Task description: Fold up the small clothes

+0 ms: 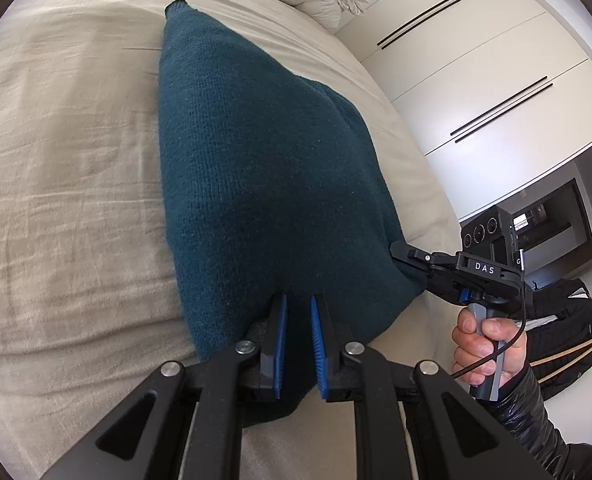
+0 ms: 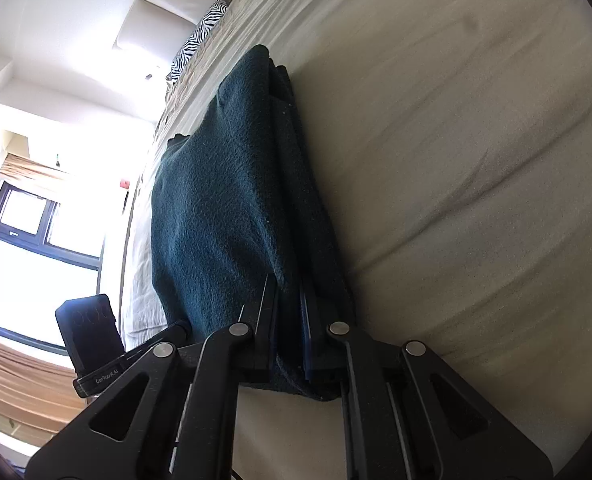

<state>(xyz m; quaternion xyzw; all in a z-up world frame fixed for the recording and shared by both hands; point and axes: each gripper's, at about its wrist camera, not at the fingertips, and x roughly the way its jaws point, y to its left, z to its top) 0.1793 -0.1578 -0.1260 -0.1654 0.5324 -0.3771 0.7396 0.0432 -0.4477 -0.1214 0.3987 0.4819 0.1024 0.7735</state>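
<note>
The teal knit garment (image 1: 263, 168) lay on the bed (image 1: 63, 168) with its long axis running away from both tongs, from the near hem at the bottom of the left wrist view up to a narrow end at the upper left. The left tongs (image 1: 298, 344) pinched the near hem at lower centre, pads not quite closed over the cloth, while the right tongs (image 1: 402, 254) gripped the adjoining corner at the right edge. In the right wrist view the right tongs (image 2: 289, 316) sat clamped on stacked layers, so I judged both hands equally near and the fold due along that axis.
</note>
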